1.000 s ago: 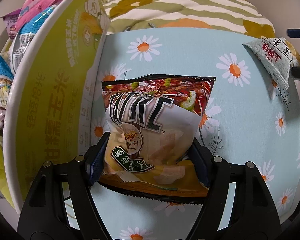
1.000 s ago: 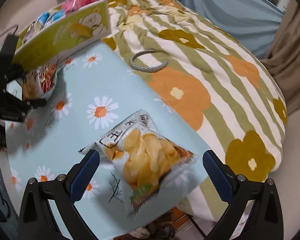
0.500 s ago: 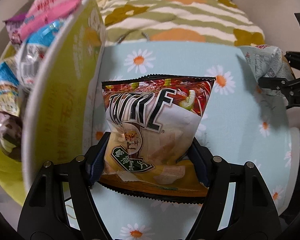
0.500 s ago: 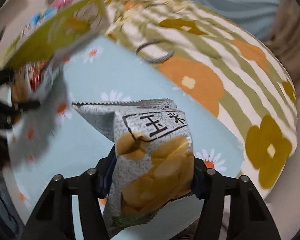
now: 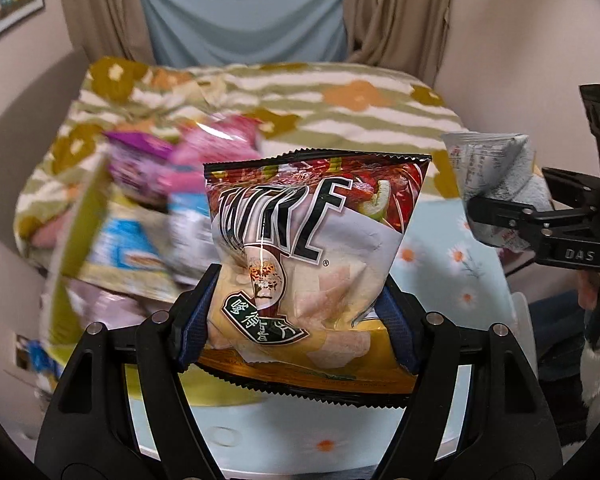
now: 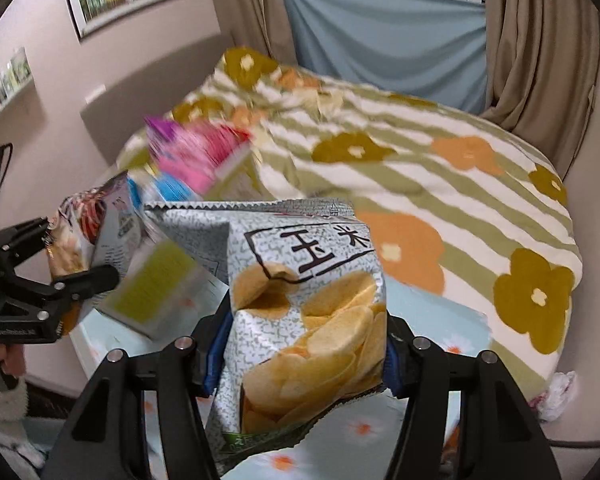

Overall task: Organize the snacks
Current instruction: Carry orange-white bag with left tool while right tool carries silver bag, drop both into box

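Snacks are in both tools at once: the left gripper (image 5: 300, 320) is clamped on the lower half of a red and white chip bag (image 5: 312, 256), and the right gripper (image 6: 300, 354) is pinched onto a grey bag of corn chips (image 6: 300, 304), its pads pressing the sides so the pack bulges between them. Both bags stand upright in the jaws, long axis running up and away from the fingers, serrated top edge farthest from the tool, and both hang clear of the daisy-print tabletop (image 5: 432, 256). The relation that matters next is where the yellow-green box (image 5: 80, 232) lies: it is blurred, but it stands at the far-left side of the table, already heaped with pink, purple and blue snack packs (image 5: 204, 160). In the left wrist view the box is just left of the red bag and close; in the right wrist view it sits well off to the left, beyond the left tool. So the left hand is plainly the nearer one, and I judge its bag should go in first, top edge leading, with the grey bag crossing over afterwards to avoid the two tools fouling each other above the box
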A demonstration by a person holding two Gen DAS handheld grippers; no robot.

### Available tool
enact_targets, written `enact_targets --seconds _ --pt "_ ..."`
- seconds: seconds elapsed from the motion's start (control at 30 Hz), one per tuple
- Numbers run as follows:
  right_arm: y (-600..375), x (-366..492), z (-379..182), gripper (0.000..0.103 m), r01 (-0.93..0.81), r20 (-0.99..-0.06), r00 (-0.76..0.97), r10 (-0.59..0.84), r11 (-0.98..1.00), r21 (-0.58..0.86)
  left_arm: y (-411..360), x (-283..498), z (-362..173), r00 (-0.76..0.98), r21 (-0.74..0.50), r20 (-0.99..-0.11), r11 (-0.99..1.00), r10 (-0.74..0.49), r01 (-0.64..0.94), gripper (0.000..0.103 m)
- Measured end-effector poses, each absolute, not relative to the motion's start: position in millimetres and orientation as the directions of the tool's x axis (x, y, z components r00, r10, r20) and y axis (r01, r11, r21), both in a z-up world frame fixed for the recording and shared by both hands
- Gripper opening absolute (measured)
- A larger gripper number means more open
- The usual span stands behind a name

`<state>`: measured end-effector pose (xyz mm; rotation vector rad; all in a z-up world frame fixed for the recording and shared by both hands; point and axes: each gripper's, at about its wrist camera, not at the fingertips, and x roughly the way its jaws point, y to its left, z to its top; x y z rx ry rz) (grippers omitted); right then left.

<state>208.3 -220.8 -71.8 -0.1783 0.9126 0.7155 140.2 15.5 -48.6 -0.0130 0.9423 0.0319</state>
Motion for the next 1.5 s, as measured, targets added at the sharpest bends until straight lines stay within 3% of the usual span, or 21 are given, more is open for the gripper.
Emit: enact_targets --seconds 0.2,0.27,0.33,0.37,0.53,1.1,1.13,1.17,1.2,1.27,1.5 --pt "-156 184 -44 0.056 -0.608 -0.727 0.419 0.544 0.763 0.22 74 138 -46 0.564 0.052 -0.822 0.997 0.075 -0.057 0.074" --pt "-138 179 -40 0.056 -0.604 -0.723 0.418 0.55 0.763 0.232 92 138 -53 0.555 0.024 -0.831 0.998 0.048 -0.051 0.079" --pt "-119 174 -37 0.056 -0.599 -0.714 0.419 0.561 0.762 0.247 101 142 -63 0.542 -0.006 -0.84 0.999 0.015 -0.037 0.098" --pt "-112 172 -37 0.056 -0.595 -0.713 0.421 0.562 0.764 0.251 106 142 -68 0.533 -0.021 -0.846 0.999 -0.002 -0.028 0.102" --pt "-87 168 -43 0.056 -0.558 -0.724 0.422 0.545 0.786 0.266 126 135 -73 0.538 -0.073 -0.841 0.997 -0.054 -0.014 0.103" --pt "12 186 -34 0.057 -0.499 -0.74 0.453 0.497 0.829 0.251 216 108 -59 0.553 0.017 -0.833 0.999 0.029 -0.028 0.103" --pt "17 189 -36 0.058 -0.493 -0.743 0.458 0.487 0.835 0.243 220 108 -61 0.551 0.019 -0.834 1.0 0.028 -0.023 0.103" --pt "24 192 -40 0.066 -0.486 -0.748 0.466 0.473 0.843 0.231 222 108 -63 0.547 0.024 -0.836 0.999 0.032 -0.021 0.103" --pt "30 195 -44 0.085 -0.477 -0.75 0.473 0.462 0.85 0.222 225 107 -66 0.544 0.03 -0.838 0.999 0.037 -0.022 0.103" --pt "31 192 -46 0.103 -0.456 -0.747 0.486 0.453 0.861 0.226 228 104 -69 0.539 0.036 -0.841 0.999 0.045 -0.027 0.103" --pt "19 167 -39 0.103 -0.439 -0.721 0.535 0.44 0.874 0.208 224 90 -72 0.54 0.035 -0.84 0.998 0.06 -0.056 0.103"
